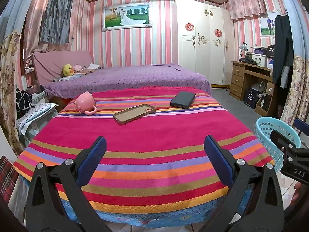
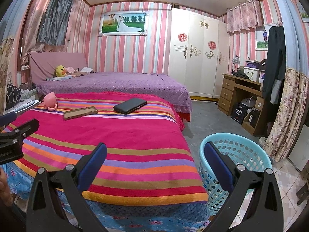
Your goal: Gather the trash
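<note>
left tongs (image 1: 154,150): spread wide, empty, held above near edge of striped cloth (image 1: 146,135) on tabletop
right tongs (image 2: 155,154): spread wide, empty, one finger over cloth, other over basket
basket (image 2: 251,154): light blue, on floor just beside tabletop's right side, nothing seen in the part in view
pink mug (image 1: 85,102): tipped on its side, far left of cloth
phone case (image 1: 134,113): lay flat, mid cloth, apart from mug
dark wallet (image 1: 183,99): flat, far right
trash: none seen on cloth

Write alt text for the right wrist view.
Open right gripper hovers over a striped red blanket, beside a light blue plastic basket. Farther off lie a pink ceramic mug, brown phone case and black wallet.
</note>
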Motion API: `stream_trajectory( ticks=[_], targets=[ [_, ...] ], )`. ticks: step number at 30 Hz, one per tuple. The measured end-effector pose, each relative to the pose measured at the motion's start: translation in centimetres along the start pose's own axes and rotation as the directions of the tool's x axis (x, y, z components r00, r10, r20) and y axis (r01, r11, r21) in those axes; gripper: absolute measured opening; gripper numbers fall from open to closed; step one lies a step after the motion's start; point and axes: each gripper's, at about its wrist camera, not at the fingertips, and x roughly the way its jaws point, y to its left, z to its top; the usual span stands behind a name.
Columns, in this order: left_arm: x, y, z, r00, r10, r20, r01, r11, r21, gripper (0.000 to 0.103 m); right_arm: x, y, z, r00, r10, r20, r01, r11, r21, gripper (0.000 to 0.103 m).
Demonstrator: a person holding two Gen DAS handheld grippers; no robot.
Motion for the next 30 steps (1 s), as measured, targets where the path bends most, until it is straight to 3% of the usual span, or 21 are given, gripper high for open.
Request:
stream_trajectory(
  ticks=[30],
  targets=[
    [-0.12,-0.74,0.06,1.0,-0.001,0.005,0.001,1.0,0.005,0.098,-0.16,0.14,-0.44,1.0,0.003,0.009,-0.003,1.0,0.0,0.098]
  ],
)
